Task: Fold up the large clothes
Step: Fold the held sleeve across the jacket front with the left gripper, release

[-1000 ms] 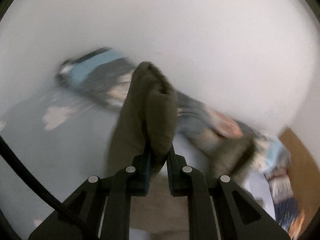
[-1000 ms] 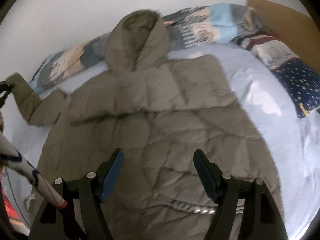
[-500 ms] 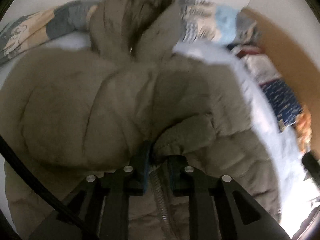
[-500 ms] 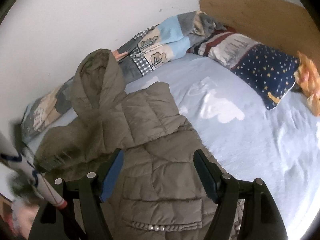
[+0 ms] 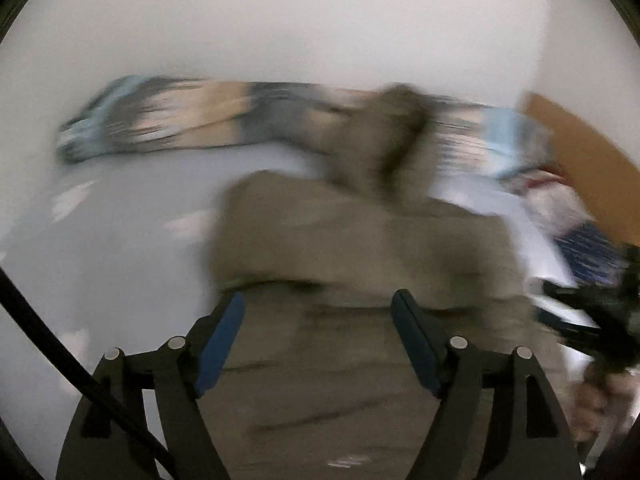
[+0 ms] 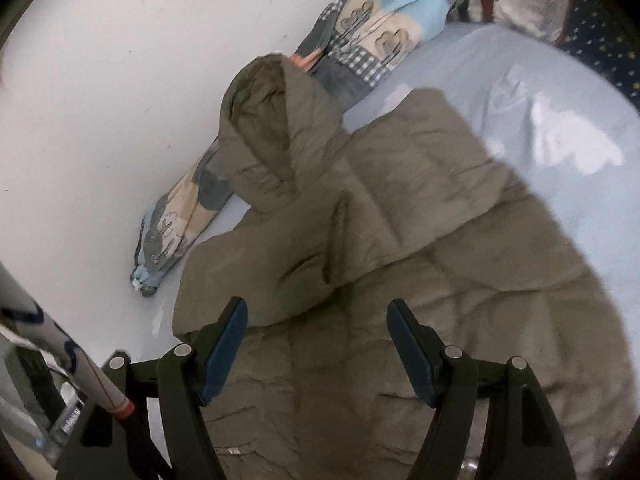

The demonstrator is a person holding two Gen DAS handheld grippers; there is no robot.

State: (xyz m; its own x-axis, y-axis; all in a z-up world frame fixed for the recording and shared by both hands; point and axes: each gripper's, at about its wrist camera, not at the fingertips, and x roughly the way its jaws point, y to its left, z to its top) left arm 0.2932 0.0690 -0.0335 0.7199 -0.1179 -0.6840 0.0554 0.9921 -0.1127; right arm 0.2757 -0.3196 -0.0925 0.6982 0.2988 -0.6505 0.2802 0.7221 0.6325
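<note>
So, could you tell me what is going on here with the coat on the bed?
A person with a handheld gripper in each hand is folding an olive-green quilted hooded coat on a pale blue bedsheet. One sleeve lies folded across the coat's body. The left gripper is opening with nothing between its fingers; the right gripper hovers open above the coat, holding nothing.
</note>
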